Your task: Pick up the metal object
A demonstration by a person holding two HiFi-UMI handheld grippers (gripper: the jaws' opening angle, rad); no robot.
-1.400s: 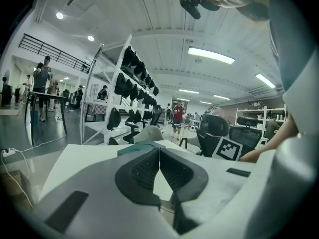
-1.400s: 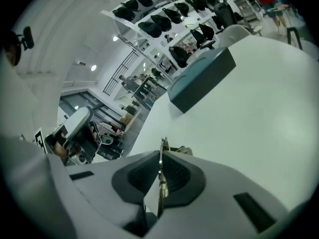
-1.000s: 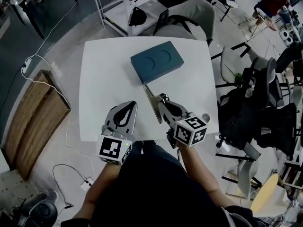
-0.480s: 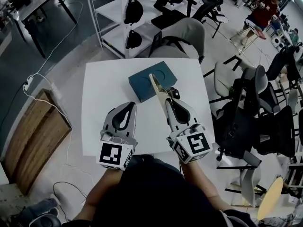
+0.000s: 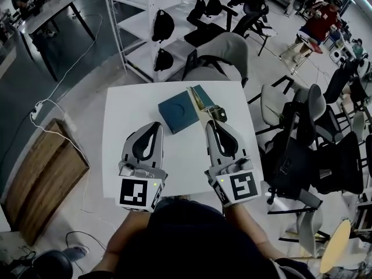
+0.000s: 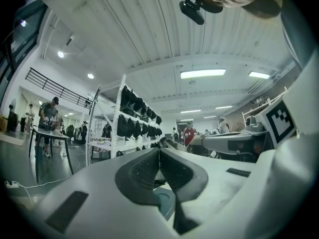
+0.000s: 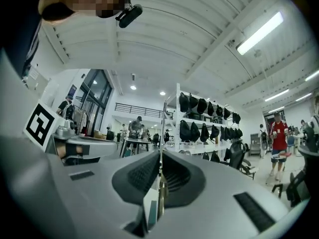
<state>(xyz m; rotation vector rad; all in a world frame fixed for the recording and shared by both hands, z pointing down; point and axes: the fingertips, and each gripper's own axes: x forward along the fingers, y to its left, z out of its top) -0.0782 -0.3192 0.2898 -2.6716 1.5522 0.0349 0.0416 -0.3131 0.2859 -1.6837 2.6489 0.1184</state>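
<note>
The metal object (image 5: pixel 198 102) is a long flat pale strip with a small bracket near its held end. My right gripper (image 5: pixel 213 122) is shut on it and holds it above the white table (image 5: pixel 122 121), with the strip pointing away over the teal box (image 5: pixel 178 111). In the right gripper view the strip (image 7: pixel 160 133) shows edge-on, pinched between the dark pads (image 7: pixel 141 176) of that gripper (image 7: pixel 160 156). My left gripper (image 5: pixel 154 127) hovers beside it at the left, shut with nothing in it (image 6: pixel 159 156). Under its jaws a corner of the teal box (image 6: pixel 165 201) shows.
A grey chair (image 5: pixel 224 51) stands behind the table, and several black chairs (image 5: pixel 302 138) crowd its right side. A white shelf rack with black bags (image 5: pixel 158 25) is further back. A wooden board (image 5: pixel 38 167) and a white cable (image 5: pixel 43 106) lie on the floor at the left.
My right gripper has lifted the metal strip off the table and swung it forward over the teal box. The head view has tilted up, so more of the room shows.
</note>
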